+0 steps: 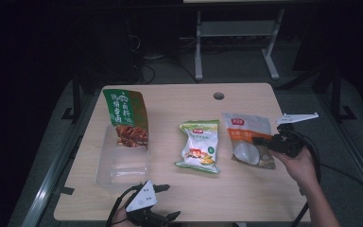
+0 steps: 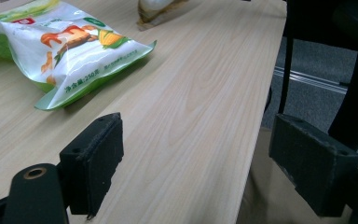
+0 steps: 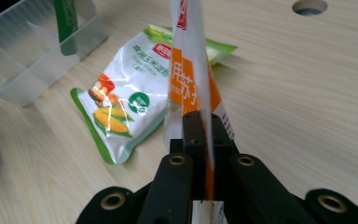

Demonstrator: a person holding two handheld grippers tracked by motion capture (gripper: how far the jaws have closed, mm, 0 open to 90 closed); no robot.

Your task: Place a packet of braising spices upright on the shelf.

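Table (image 1: 246, 189): light wood, cable hole near far edge.
Clear bin (image 1: 123, 163): by left edge, green-and-red bag (image 1: 126, 118) standing in its far end.
Green-white corn bag (image 1: 199, 146): flat at centre of surface.
Orange-white pouch (image 1: 248, 139): toward right edge, near end pinched and raised.
Right gripper (image 3: 204, 140): clenched on pouch edge.
Left gripper (image 2: 196, 163): released, at near edge, gripping nothing.
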